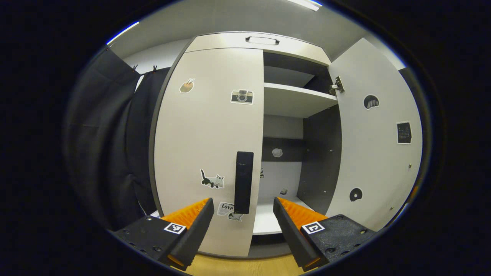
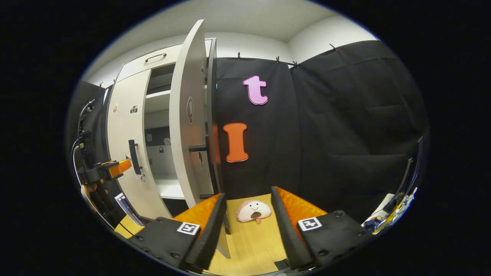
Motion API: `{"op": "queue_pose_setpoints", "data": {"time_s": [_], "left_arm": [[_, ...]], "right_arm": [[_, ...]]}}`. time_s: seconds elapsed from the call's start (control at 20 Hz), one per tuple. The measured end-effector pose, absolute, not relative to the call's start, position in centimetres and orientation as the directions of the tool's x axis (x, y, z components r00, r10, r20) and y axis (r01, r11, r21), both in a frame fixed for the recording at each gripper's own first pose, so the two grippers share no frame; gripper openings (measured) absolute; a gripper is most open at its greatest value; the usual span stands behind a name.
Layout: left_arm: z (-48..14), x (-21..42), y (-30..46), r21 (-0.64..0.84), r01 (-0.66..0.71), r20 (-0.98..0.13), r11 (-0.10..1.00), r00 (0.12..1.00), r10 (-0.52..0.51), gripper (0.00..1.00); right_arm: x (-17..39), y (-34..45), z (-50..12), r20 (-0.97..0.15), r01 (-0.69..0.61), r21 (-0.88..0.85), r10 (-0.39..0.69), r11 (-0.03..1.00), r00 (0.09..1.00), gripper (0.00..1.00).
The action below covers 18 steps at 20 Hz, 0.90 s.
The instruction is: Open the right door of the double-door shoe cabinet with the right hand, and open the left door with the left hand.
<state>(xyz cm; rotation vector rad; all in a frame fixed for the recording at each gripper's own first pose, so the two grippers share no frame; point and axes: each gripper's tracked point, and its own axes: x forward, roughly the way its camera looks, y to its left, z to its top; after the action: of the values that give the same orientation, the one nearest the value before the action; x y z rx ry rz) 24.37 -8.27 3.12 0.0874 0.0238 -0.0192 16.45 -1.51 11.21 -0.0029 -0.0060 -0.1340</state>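
Observation:
The white double-door shoe cabinet (image 1: pixel 226 40) fills the left gripper view. Its left door (image 1: pixel 203 134) is closed and carries a black vertical handle (image 1: pixel 244 182). The right door (image 1: pixel 376 145) stands swung open, baring white shelves (image 1: pixel 295 99). My left gripper (image 1: pixel 242 207) is open just in front of that handle, which lines up between the fingers without touching them. In the right gripper view the open right door (image 2: pixel 188 122) shows edge-on with its handle (image 2: pixel 197 148). My right gripper (image 2: pixel 248 193) is open and holds nothing, apart from the door. The left gripper (image 2: pixel 115 168) hovers by the left door's handle (image 2: pixel 133 157).
A plush toy (image 2: pixel 253 211) lies on the wooden floor (image 2: pixel 253 241) by the black cloth wall, just right of the open door. Small items (image 2: pixel 387 218) sit at the far right edge. Cables and a flat printed item (image 2: pixel 124 205) are left of the cabinet.

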Motion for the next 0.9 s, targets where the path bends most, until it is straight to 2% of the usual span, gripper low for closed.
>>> {"op": "queue_pose_setpoints", "data": {"time_s": [0.05, 0.1, 0.15, 0.2, 0.5, 0.55, 0.6, 0.65, 0.7, 0.9], "left_arm": [[3.0, 25.3, -8.0, 0.093, 0.013, -0.023, 0.996, 1.000, -0.011, 0.94], [2.9, 26.1, -7.9, 0.099, 0.010, -0.025, 0.995, 1.000, -0.007, 0.94], [2.8, 26.9, -7.8, 0.100, 0.009, -0.025, 0.995, 1.000, -0.007, 0.94], [2.6, 27.7, -7.8, 0.100, 0.009, -0.031, 0.995, 1.000, -0.006, 0.94], [1.7, 31.2, -8.0, 0.071, 0.007, -0.059, 0.997, 0.998, -0.003, 0.91], [1.8, 31.4, -8.1, 0.085, 0.014, -0.054, 0.996, 0.998, -0.010, 0.80], [2.0, 31.7, -8.4, 0.098, 0.024, -0.046, 0.995, 0.999, -0.019, 0.74], [2.2, 31.8, -8.7, 0.109, 0.034, -0.042, 0.993, 0.999, -0.029, 0.58], [2.3, 31.8, -8.8, 0.116, 0.037, -0.037, 0.993, 0.999, -0.033, 0.60], [2.5, 32.2, -8.7, 0.115, 0.032, -0.031, 0.993, 0.999, -0.029, 0.37]], "right_arm": [[16.3, -1.7, 11.4, 0.012, 0.141, -0.002, -0.141, 0.990, 0.990, 0.80], [16.5, -2.1, 11.5, 0.018, 0.149, 0.003, -0.149, 0.989, 0.989, 0.97], [16.3, -2.2, 11.6, 0.022, 0.154, 0.009, -0.154, 0.988, 0.988, 0.87], [16.3, -2.4, 11.7, 0.022, 0.160, 0.015, -0.160, 0.987, 0.987, 0.99], [16.5, -2.4, 11.5, 0.017, 0.167, 0.019, -0.167, 0.986, 0.986, 0.98], [16.5, -2.3, 11.6, 0.018, 0.166, 0.017, -0.166, 0.986, 0.986, 0.99], [16.6, -2.4, 11.6, 0.019, 0.168, 0.015, -0.168, 0.986, 0.986, 0.98], [16.6, -2.4, 11.6, 0.019, 0.170, 0.013, -0.170, 0.985, 0.985, 0.98], [16.5, -2.4, 11.6, 0.019, 0.171, 0.014, -0.171, 0.985, 0.985, 0.98], [16.1, -2.5, 11.5, 0.017, 0.180, 0.012, -0.180, 0.984, 0.983, 0.98]]}}
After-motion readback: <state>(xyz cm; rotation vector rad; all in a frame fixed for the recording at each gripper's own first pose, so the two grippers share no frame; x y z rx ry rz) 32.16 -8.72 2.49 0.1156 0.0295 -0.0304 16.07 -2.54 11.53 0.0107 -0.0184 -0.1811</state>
